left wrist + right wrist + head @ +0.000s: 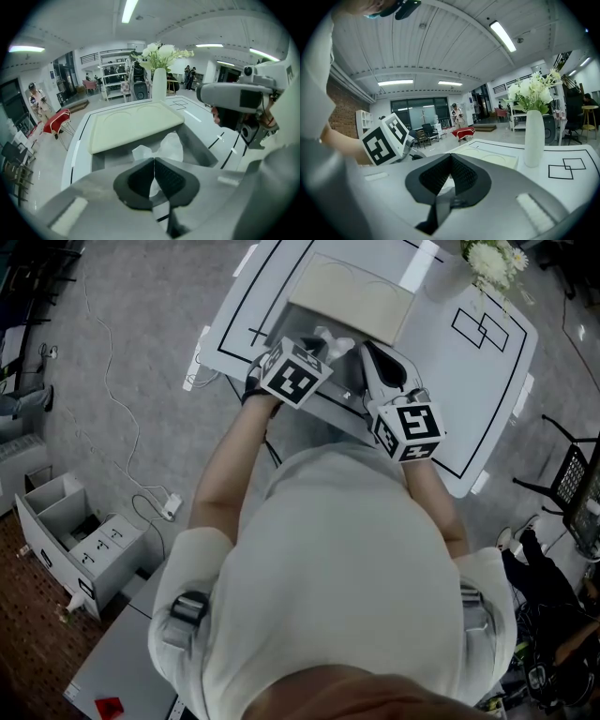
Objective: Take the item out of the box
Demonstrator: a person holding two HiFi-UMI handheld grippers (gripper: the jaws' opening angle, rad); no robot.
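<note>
Right now I am clamping my left gripper [154, 159] tight, its pads pinching a thin fold of the white bag [169, 146]. The rest of that crumpled, see-through bag is bulging up past the jaw tips. My right gripper [451, 156] is hovering just beside the left one, its jaws pressing together as well. Something pale is showing behind their gap, and I cannot tell what it is.

The white bag is sitting in the open near part of the grey box [201, 145]. It is standing roughly upright, its long axis running up out of the box and its two peaks pointing at the ceiling. A beige lid [136, 124] is lying across the far part of the box, just behind the bag.

The box is resting on a white table [190, 107] marked with black lines. A white vase [159, 83] of pale flowers [161, 50] is standing at its far end. Around us a grey floor [112, 352] is spreading out, a red chair [56, 121] is waiting off to the left, and strip lights [129, 10] are glowing overhead.
</note>
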